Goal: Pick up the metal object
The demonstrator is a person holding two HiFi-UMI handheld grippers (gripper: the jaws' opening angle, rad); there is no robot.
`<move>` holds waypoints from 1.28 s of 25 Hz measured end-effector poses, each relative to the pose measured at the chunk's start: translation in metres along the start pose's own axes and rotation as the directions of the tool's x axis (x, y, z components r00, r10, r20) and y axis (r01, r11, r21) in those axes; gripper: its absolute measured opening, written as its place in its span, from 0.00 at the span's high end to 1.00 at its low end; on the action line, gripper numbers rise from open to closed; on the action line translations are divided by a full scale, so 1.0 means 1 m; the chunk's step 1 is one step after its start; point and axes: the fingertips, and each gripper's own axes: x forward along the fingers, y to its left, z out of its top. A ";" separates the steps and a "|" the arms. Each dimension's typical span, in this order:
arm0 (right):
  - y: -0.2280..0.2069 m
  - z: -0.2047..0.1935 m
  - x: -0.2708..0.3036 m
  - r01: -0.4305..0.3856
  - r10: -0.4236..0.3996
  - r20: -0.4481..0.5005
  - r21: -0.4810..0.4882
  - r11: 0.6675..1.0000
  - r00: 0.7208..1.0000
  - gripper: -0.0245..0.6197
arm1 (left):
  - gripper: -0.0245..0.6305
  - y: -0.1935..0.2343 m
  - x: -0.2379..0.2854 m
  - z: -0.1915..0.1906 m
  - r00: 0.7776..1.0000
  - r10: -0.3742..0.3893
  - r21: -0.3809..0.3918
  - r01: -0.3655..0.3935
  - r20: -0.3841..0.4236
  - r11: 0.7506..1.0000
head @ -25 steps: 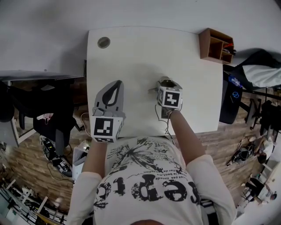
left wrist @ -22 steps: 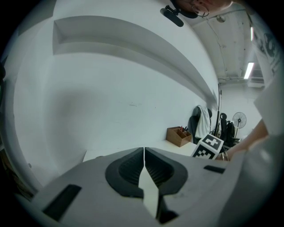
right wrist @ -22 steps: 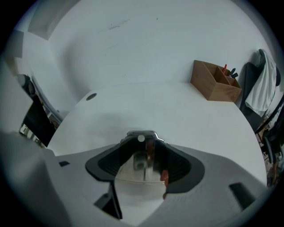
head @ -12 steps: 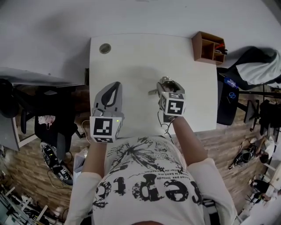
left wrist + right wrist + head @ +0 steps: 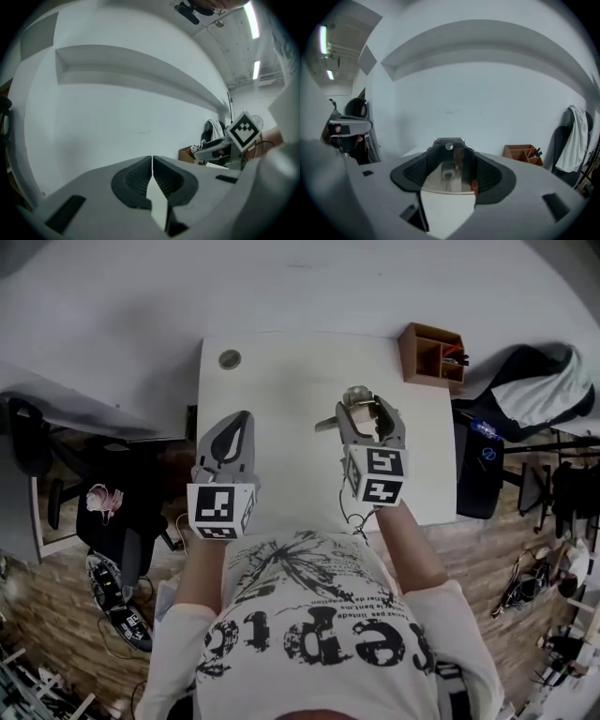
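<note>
1. Over the white table (image 5: pixel 291 371), the right gripper (image 5: pixel 366 413) is clamped on the metal object (image 5: pixel 356 395), which sits at its tips.
2. Seen in the right gripper view, the shiny metal object (image 5: pixel 449 168) fills the gap between the two dark ribbed pads (image 5: pixel 490 173). Its rounded top pokes out past the jaw tips. The jaws stand only as far apart as the object is wide.
3. From the head view, the object is above the table's middle, toward the right half. Whether it touches the top I cannot tell.
4. Beside it, the left gripper (image 5: pixel 240 420) hangs over the table's left part with nothing in it.
5. Close up in the left gripper view, the left gripper (image 5: pixel 152 161) has its jaws pressed together, with just a thin seam between the pads.
6. At the table's far right corner stands a wooden organizer (image 5: pixel 430 353), well apart from both grippers.
7. Near the far left corner lies a small round disc (image 5: pixel 230 359).
</note>
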 end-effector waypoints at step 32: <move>0.024 0.097 -0.053 -0.103 0.110 0.352 -0.037 0.994 0.930 0.53 | 0.95 0.009 0.001 0.063 0.992 0.071 0.014 -0.073 0.101 0.997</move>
